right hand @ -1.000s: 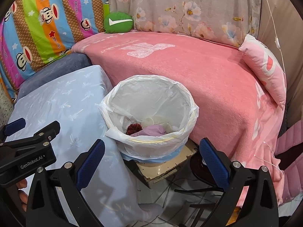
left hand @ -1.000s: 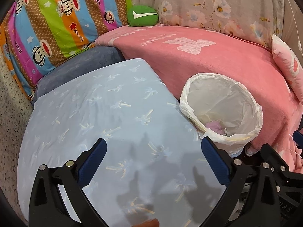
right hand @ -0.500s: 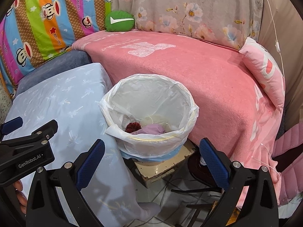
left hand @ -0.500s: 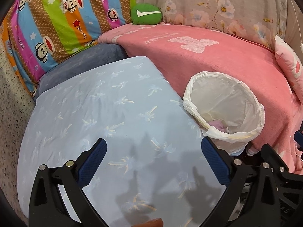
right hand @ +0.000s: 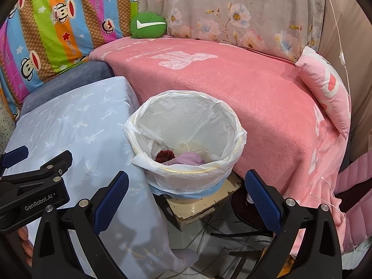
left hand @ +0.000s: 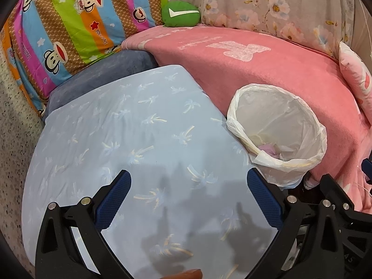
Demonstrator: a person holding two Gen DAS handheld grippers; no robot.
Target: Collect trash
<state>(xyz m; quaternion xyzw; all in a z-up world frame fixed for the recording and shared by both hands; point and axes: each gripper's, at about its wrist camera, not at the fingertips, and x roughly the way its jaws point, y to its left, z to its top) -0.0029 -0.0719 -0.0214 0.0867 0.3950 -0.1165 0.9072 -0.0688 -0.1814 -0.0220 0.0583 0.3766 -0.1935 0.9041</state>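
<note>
Bin and liner are sitting where we are looking: the trash bin [right hand: 186,144], lined with a white plastic bag [right hand: 144,160], is filling the centre of the right wrist frame and is showing at the right of the left wrist frame [left hand: 276,137]. Inside it we are seeing a dark red crumpled piece [right hand: 165,155] touching a pale purple wad [right hand: 186,158] at the bottom. The bin is standing on a worn cream board [right hand: 204,204], between the pale blue cloth [left hand: 130,144] on the left and the pink blanket [right hand: 244,88] at the right.

We are holding our left gripper [left hand: 188,197] over the blue cloth in the lower half of its own frame, jaws spread wide and gripping nothing. Our right gripper [right hand: 186,195] is hanging in the lower part of its frame, just in front of the bin, jaws likewise spread wide and empty. The left gripper's black body is also showing at the lower left of the right wrist frame [right hand: 34,186].

Toward the top of both frames a green cushion [left hand: 181,14] is resting at the back edge of the pink blanket, with a striped monkey-print fabric [left hand: 69,23] at upper left and a floral fabric [right hand: 232,11] at upper right. A pink pillow [right hand: 325,88] is lying at the right edge.
</note>
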